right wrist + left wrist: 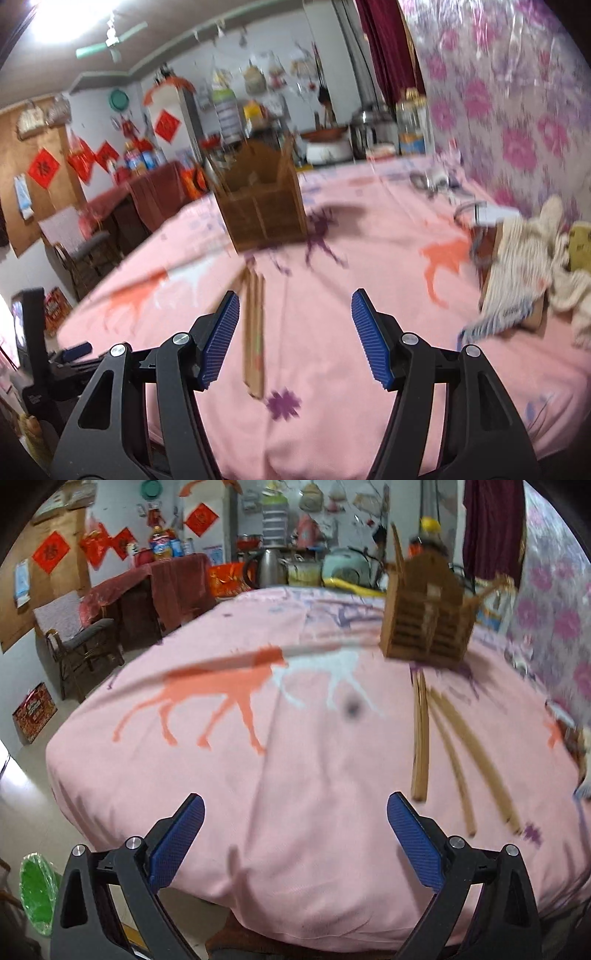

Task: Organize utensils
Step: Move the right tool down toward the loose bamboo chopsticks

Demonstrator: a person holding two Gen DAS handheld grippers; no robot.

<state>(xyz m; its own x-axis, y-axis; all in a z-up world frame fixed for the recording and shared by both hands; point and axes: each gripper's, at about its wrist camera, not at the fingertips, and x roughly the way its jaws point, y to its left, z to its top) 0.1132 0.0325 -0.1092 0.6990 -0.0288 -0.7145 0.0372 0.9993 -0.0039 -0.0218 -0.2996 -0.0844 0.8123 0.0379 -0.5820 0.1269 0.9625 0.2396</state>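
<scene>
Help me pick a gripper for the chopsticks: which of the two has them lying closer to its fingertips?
The right gripper: the chopsticks lie on the pink sheet just inside its left finger. The left gripper has them off to its right, beyond its right fingertip.

Pink horse-print sheet (pixel 295 775), kettle (pixel 267 566), green fan (pixel 110 44)

Right gripper (pixel 295 332) jaws apart, empty; chopsticks (pixel 254 332) on pink bedsheet (pixel 369 258).

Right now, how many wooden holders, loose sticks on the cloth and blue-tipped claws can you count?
Wooden holder: 1
Loose chopsticks: about 4, too blurred to be sure
Grippers: 2, the left gripper and the right gripper, both open
Total: about 7
</scene>
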